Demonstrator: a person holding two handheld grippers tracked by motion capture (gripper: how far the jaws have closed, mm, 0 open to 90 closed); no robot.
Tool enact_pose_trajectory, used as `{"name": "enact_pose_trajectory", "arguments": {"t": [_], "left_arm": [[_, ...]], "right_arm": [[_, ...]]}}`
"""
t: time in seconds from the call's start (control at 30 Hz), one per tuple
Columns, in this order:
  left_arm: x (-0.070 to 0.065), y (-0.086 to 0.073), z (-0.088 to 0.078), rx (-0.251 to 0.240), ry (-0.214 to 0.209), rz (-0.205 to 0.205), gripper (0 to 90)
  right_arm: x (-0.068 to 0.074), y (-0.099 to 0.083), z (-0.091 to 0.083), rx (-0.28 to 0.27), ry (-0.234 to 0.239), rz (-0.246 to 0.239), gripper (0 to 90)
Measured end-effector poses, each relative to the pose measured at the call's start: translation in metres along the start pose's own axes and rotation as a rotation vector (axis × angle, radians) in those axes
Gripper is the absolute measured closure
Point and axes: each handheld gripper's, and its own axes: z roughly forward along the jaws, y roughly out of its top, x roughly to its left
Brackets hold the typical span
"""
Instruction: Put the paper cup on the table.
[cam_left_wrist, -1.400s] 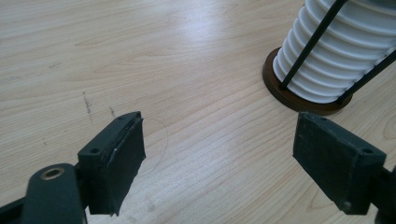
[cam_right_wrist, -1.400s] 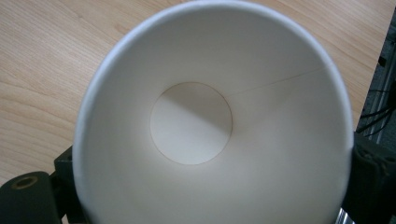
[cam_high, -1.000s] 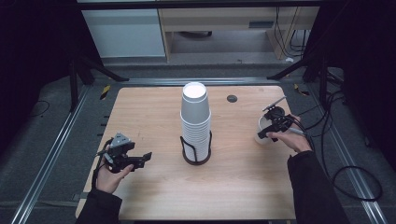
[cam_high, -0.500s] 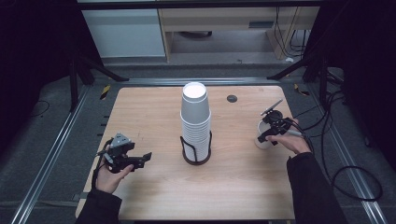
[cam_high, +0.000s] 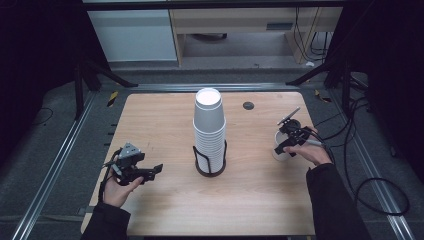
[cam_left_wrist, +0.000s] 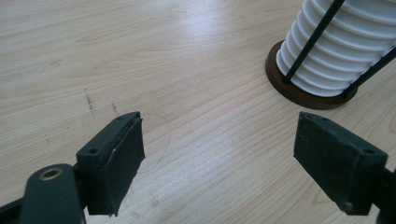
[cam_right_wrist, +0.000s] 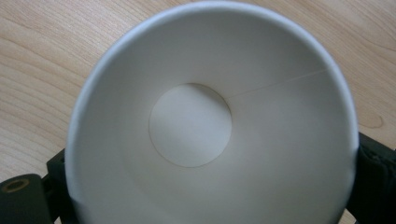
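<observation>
The right gripper (cam_high: 286, 145) is at the right edge of the tabletop (cam_high: 165, 115) with a single paper cup (cam_right_wrist: 210, 121) standing upright between its fingers, which have just been opening; I judge this a release, best finished by spreading them clear of the cup's wall before lifting straight away so it does not tip. The cup is empty. The left gripper (cam_high: 150, 171) hovers with fingers wide apart and empty, beside the cup stack (cam_high: 209, 131) in its wire holder (cam_high: 210, 167).

Open gripper (cam_left_wrist: 219, 161) near cup stack (cam_left_wrist: 343, 44)
</observation>
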Motion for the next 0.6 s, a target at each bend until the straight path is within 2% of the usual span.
{"name": "enact_pose_trajectory", "arguments": {"t": [0.3, 0.5, 0.6], "left_arm": [[0.000, 0.000, -0.001, -0.003, -0.002, 0.001, 15.4], [0.000, 0.001, -0.002, -0.007, -0.001, 0.003, 15.3], [-0.001, 0.001, -0.003, -0.012, -0.002, 0.004, 15.3]], "right_arm": [[0.000, 0.000, 0.000, 0.007, 0.024, 0.007, 1.8], [-0.001, 0.000, -0.009, -0.043, 0.018, 0.020, 1.6], [-0.002, -0.002, -0.020, -0.106, 0.027, 0.037, 1.5]]}}
